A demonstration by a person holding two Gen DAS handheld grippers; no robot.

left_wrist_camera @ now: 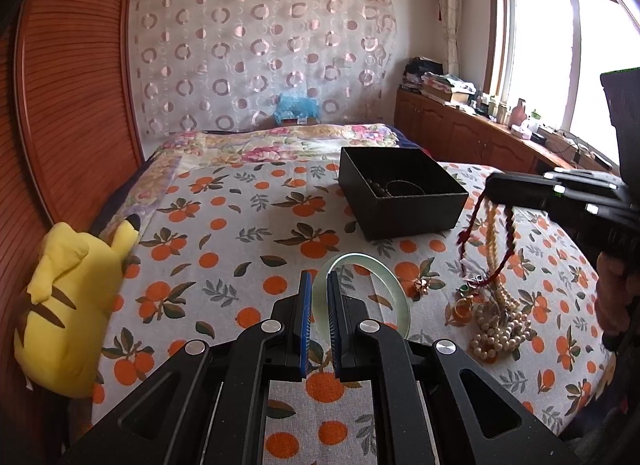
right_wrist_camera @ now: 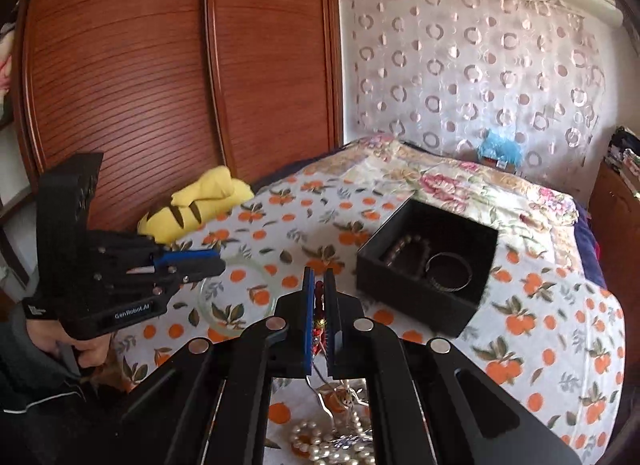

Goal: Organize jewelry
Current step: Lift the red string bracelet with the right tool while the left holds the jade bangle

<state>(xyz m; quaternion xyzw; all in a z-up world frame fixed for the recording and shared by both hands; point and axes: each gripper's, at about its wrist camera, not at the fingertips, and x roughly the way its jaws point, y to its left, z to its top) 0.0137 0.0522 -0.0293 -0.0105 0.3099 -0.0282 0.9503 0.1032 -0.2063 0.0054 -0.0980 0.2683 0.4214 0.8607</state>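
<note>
A: Nearest, on the near right part of the bed [left_wrist_camera: 248, 201]?
B: Heap of pearl strands [left_wrist_camera: 498, 329] piled on the orange-print sheet, with an amber ring [left_wrist_camera: 464, 309] at its left edge and a small gold-coloured ornament [left_wrist_camera: 422, 284] a little farther left. Seen again low in the right wrist view, right under the right gripper [right_wrist_camera: 319, 297].

A: And the right gripper itself?
B: Clenched on a red cord [left_wrist_camera: 508, 241], lifted above the heap. Hanging from the tips along with a beige bead strand [left_wrist_camera: 491, 237], both trailing down into the pile. Red beads and a bit of gold pinched between the blue pads [right_wrist_camera: 308, 317].

A: Left gripper?
B: Left gripper [left_wrist_camera: 319, 285] nearly closed around the near rim of a pale green bangle [left_wrist_camera: 360, 289], one finger inside the ring, one outside. Whether actually pinching the rim or just straddling it, cannot tell. Bangle lying flat on the sheet, left of the heap, toward the near middle of the bed.

A: Farther back?
B: Black open box [right_wrist_camera: 424, 289], past the bangle and toward the right of the bed's middle. Inside, a dark bead bracelet [right_wrist_camera: 404, 245] and a thin metal bangle [right_wrist_camera: 448, 271], side by side on the bottom.

A: And the far end?
B: Yellow plush toy [left_wrist_camera: 72, 305] at the left edge against the wooden wardrobe [right_wrist_camera: 160, 65]. Floral quilt [left_wrist_camera: 280, 141] folded across the far edge of the bed.
</note>
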